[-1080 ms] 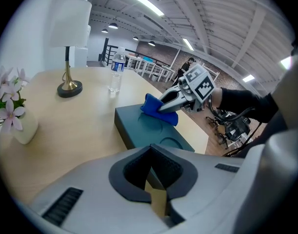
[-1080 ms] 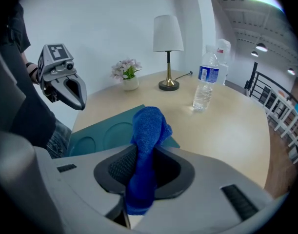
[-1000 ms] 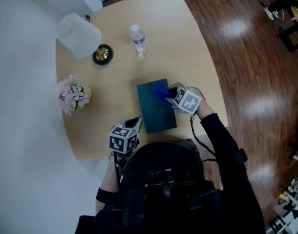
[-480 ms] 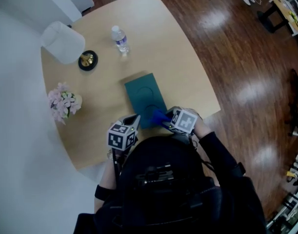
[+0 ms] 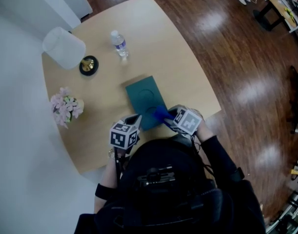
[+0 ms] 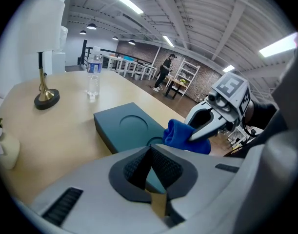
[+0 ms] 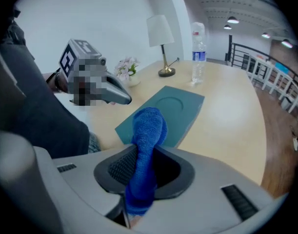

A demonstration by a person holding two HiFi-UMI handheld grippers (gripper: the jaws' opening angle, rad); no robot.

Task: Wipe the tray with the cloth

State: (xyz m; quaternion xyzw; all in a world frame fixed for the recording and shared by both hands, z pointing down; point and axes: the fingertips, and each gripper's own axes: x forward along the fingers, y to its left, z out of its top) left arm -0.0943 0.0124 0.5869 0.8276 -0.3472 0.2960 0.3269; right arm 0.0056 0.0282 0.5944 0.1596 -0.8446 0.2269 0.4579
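Clamping the cloth in my right hand-held gripper: jaws are closed on it, part-way apart, with the fabric bunched between the pads and sticking out past the tips as a rounded wad. Cloth is bright blue with a fine looped pile, rolled into a thick sausage shape.

My left hand-held gripper has its jaws together with nothing in them. It hangs just off the tray's near left corner.

Tray is dark teal, flat, rectangular and matte, with shallow round recesses in its top face. It lies flat on the light wood tabletop, close to my edge, long side running away from me.

The wad sits over the tray's near right end. Can't tell whether it presses on the surface.

Further back on the tabletop, well apart from the tray: water bottle, lamp, pink flowers.
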